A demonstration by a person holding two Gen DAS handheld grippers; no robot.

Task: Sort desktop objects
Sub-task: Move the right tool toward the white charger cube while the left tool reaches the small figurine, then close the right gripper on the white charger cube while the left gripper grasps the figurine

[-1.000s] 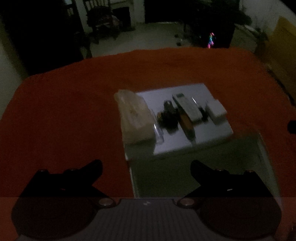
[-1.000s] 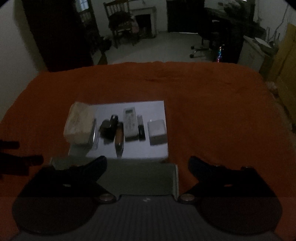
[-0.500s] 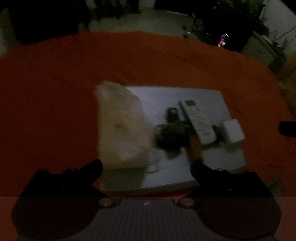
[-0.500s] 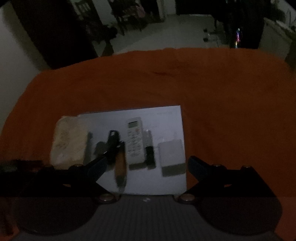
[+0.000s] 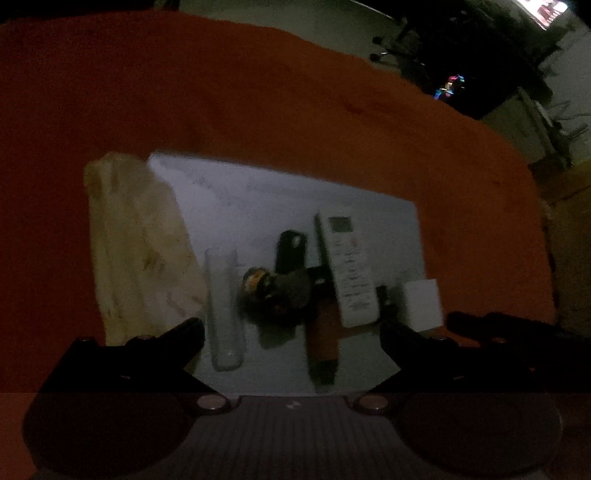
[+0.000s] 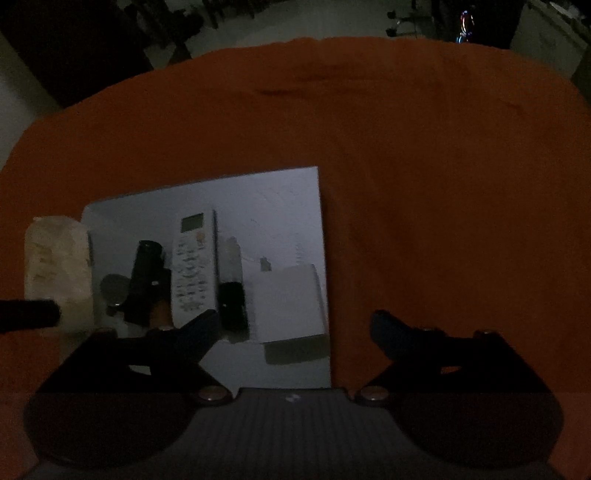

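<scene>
A white sheet lies on the orange cloth and carries a row of objects. From the left stand a pale tissue pack, a clear tube, a black clip with a round part, an orange pen-like item, a white remote, a small black piece and a white box. My left gripper hangs open just short of the clip and the tube. My right gripper is open over the white box.
The orange cloth covers the whole table, with bare cloth to the right and behind the sheet. A dark room lies beyond the far edge, with an office chair base. The other gripper's dark tip pokes in from the left.
Both grippers have come forward and lower toward the sheet, so the objects look larger. The grey panel in front of the sheet has left both views.
</scene>
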